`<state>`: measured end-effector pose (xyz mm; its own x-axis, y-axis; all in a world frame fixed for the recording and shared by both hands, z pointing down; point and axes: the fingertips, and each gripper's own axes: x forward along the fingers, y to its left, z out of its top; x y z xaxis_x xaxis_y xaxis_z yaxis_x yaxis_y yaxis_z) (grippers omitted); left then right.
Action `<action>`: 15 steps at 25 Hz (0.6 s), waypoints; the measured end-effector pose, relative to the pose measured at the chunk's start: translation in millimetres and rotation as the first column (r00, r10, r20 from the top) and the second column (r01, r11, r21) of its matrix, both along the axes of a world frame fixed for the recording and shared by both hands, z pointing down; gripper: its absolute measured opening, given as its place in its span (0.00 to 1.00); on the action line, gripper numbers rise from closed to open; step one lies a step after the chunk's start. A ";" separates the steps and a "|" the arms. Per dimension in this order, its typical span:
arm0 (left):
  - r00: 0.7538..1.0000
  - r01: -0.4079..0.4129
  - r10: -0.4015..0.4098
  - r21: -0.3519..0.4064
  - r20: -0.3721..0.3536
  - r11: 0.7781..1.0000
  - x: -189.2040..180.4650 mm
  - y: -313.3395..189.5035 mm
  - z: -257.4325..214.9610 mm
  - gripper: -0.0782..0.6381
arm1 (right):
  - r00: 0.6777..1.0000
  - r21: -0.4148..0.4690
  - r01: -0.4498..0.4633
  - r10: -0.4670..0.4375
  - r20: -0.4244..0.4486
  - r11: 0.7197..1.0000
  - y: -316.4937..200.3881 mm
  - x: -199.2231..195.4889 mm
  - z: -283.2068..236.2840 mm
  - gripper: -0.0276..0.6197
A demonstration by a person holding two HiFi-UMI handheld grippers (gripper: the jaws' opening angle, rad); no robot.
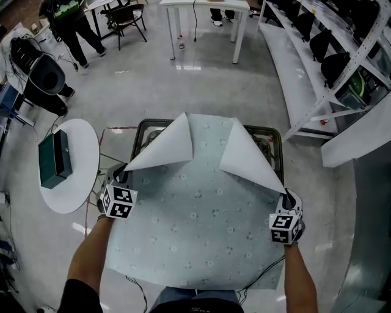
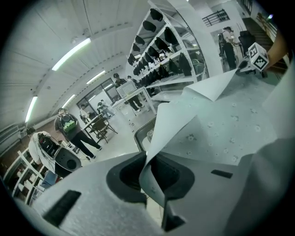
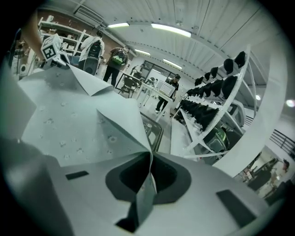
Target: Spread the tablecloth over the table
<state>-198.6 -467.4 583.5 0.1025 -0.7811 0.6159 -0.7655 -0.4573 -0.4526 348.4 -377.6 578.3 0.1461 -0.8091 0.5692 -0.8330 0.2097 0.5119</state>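
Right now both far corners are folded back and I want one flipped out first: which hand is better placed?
Left, narrowly. The left claw and right claw are each shut on the tablecloth by a folded flap, but the left sits nearer the table's far rim, so its flap probably travels less.

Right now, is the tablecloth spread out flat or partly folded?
Partly folded. The tablecloth is stretched wide, but its two far corners are flipped back, showing the plain white underside.

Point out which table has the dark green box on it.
The round white table at the person's left, with the dark green box on it. The rectangular white table ahead shows no box; the dark-framed table is under the tablecloth.
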 end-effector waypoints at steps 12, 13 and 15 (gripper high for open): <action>0.999 -0.005 0.009 -0.084 0.044 0.996 -10.5 -2.4 45.9 0.33 | 0.994 -0.015 -0.103 0.102 -0.033 0.995 -8.7 13.2 18.5 0.14; 0.999 -0.001 0.004 -0.097 0.036 0.995 -11.2 -1.9 48.0 0.38 | 0.994 -0.017 -0.108 0.107 -0.031 0.994 -9.8 13.3 18.3 0.14; 1.000 0.004 -0.001 -0.107 0.025 0.994 -12.6 -1.1 49.5 0.42 | 0.993 -0.024 -0.113 0.112 -0.024 0.993 -11.4 12.2 18.6 0.23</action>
